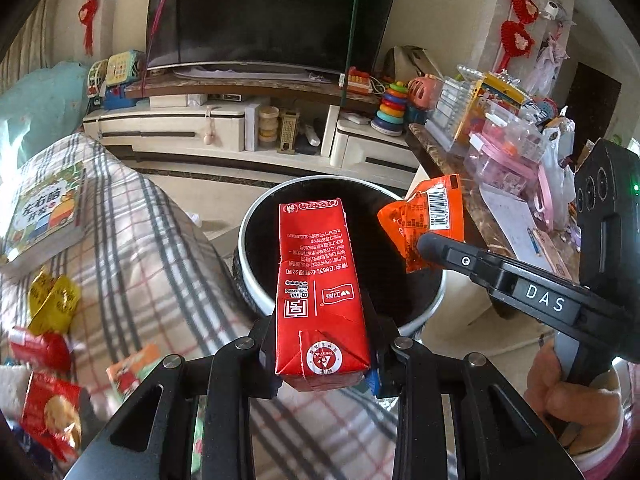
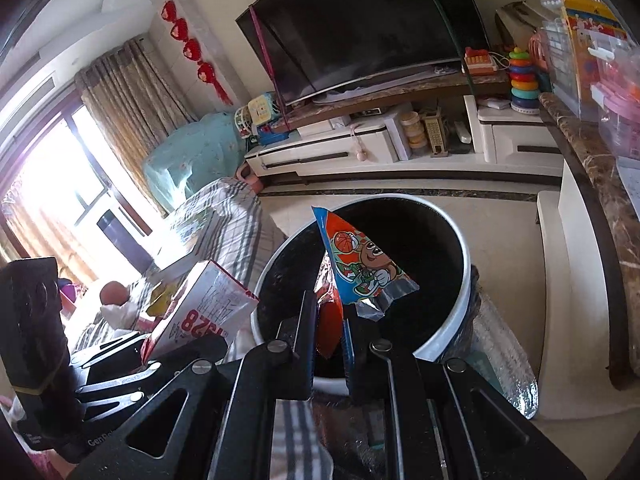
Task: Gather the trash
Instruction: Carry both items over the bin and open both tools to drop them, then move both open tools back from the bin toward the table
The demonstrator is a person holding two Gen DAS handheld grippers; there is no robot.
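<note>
The left gripper (image 1: pixel 324 364) is clamped on the lower end of a red drink carton (image 1: pixel 318 292), its jaws pressing the carton's two sides; the carton points away from the camera and reaches out over the mouth of the bin (image 1: pixel 256 292). The right gripper (image 2: pixel 330 344) is nearly closed, pinching the edge of an orange snack wrapper (image 2: pixel 360 264) printed with a cartoon figure and a basketball; the wrapper sticks up above the bin's opening. In the left wrist view this same wrapper shows its barcode side, held over the right part of the bin, and a hand (image 1: pixel 576 400) grips the right tool's handle at the lower right. The bin is round, with a pale rim and a black liner, standing on the tiled floor just beside a checked blanket (image 1: pixel 132 248). More wrappers (image 1: pixel 52 360) lie on that blanket at the left, and a picture book (image 1: pixel 44 216) further up. Beyond stand a low cabinet (image 1: pixel 172 132) and a television (image 1: pixel 264 12)
</note>
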